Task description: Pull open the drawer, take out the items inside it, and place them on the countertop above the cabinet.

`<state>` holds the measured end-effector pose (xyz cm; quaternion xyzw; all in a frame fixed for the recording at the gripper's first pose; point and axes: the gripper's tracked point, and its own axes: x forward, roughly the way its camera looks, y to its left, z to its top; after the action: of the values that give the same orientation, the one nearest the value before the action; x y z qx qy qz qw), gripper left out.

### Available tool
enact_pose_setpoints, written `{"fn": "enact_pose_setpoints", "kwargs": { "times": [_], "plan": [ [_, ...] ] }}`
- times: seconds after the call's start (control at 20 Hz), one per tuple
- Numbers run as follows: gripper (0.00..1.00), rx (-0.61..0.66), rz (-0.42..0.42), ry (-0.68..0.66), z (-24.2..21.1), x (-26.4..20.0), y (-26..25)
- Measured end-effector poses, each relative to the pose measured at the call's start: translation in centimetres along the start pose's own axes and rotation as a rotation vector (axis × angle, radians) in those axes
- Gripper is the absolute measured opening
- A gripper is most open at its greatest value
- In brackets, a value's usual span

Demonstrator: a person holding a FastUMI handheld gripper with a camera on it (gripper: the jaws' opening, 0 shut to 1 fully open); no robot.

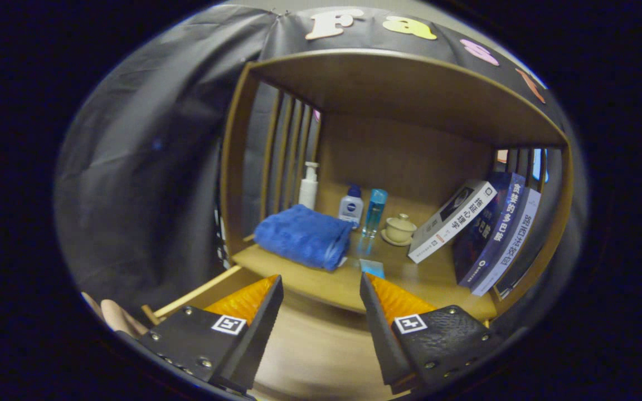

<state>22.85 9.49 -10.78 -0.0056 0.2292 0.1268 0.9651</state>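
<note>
Gripper (321, 284) fingers apart over drawer (321, 345)

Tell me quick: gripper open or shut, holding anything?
Gripper: open, fingers spread apart with nothing between them, above the pulled-out drawer, short of the blue towel on the countertop.

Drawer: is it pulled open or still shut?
Open: the drawer juts out below the countertop, under the open gripper.

Gripper (321, 287): 2 wedge fingers w/ ribbed inner pads, apart; textured mounts w/ silver screws, square b/w marker tag on each
</note>
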Motion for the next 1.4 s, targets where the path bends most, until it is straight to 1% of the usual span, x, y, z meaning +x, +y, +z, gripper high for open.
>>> {"fn": "enact_pose_setpoints", "kwargs": {
  "times": [0.2, 0.4, 0.45, 0.55, 0.65, 0.7, 0.95, 1.25, 1.4],
  "plan": [
    [0.82, -0.015, 0.011, -0.076, -1.6, -5.8, 2.0],
    [0.95, -0.008, -0.024, -0.139, -4.3, -11.0, 4.0],
    [0.98, 0.007, -0.047, -0.146, -5.3, -12.3, 4.1],
    [0.98, 0.027, -0.088, -0.166, -6.6, -14.1, 4.1],
    [0.98, 0.012, -0.160, -0.178, -8.4, -15.8, 3.3],
    [0.98, 0.017, -0.179, -0.176, -9.4, -16.3, 3.3],
    [0.98, 0.046, -0.261, -0.135, -13.4, -16.6, 2.8],
    [0.99, 0.023, -0.300, -0.066, -17.0, -14.5, 3.0],
    [0.99, 0.039, -0.318, -0.038, -18.1, -13.8, 2.8]
  ]
}}
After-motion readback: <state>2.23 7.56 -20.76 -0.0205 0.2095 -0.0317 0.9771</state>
